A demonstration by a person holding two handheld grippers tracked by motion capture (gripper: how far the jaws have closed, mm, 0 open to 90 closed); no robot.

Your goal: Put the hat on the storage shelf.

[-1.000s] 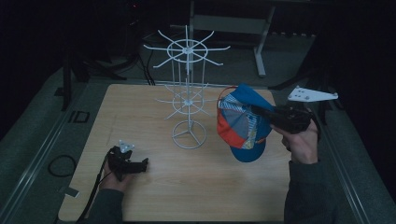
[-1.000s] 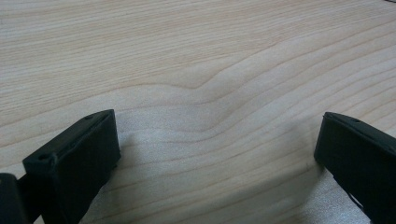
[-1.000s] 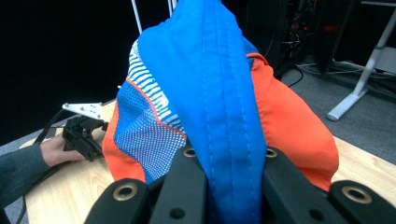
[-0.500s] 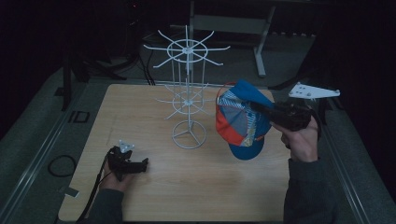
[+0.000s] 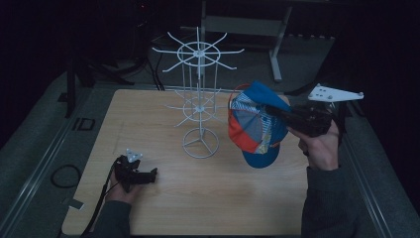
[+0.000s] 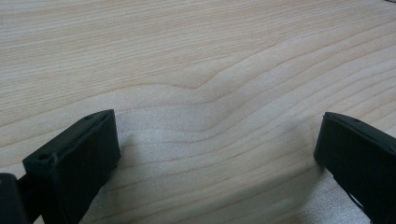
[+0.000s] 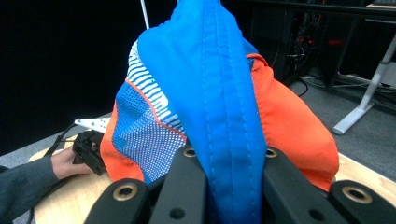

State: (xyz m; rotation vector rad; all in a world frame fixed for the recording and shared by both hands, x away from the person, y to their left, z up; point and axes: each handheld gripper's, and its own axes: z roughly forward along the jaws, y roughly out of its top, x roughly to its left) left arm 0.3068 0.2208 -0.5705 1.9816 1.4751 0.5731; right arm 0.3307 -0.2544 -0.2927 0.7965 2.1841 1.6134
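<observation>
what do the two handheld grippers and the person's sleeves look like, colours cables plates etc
Both grippers are black with two blocky jaws. The left gripper carries a small grey three-cornered plate on top and trails a black cable toward the table's near edge. The right gripper has round screw holes in its jaws and a larger pale three-cornered plate with small holes. Both forearms wear dark grey long sleeves.
</observation>
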